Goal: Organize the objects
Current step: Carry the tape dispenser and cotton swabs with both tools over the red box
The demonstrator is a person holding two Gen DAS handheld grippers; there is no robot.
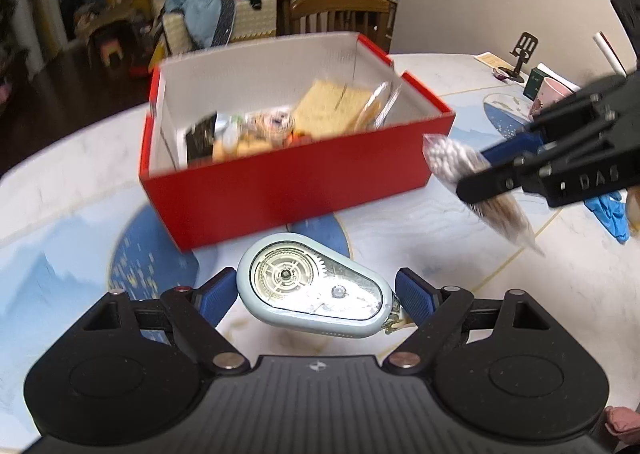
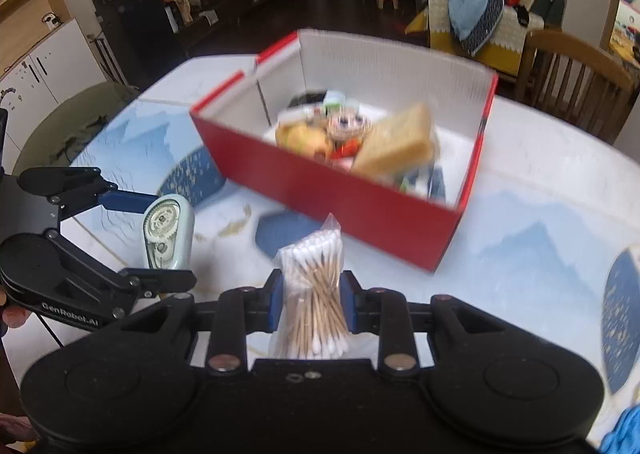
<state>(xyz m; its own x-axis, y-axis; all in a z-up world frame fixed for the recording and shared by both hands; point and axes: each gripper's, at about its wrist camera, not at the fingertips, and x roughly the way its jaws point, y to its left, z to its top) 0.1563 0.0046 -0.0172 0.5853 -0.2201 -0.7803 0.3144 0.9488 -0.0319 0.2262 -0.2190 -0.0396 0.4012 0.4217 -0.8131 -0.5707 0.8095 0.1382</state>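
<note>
The left gripper [image 1: 316, 290] clamps a pale blue correction-tape dispenser [image 1: 312, 294] end to end, just in front of the red box [image 1: 280, 190]. Beside it, the right gripper [image 2: 312, 304] pinches a bag of cotton swabs [image 2: 312, 294], near the box's front wall, above the patterned table [image 2: 540, 222].

Correction tape dispenser [image 1: 314, 290]: pale blue oval casing, clear window showing gears, held off the table lengthwise between blue pads. Bag of cotton swabs [image 2: 312, 294]: clear plastic, wooden sticks, white tips, pinched upright at mid-length. Red box [image 1: 288, 174]: open, white-lined, part-filled with blurred sundries.
</note>
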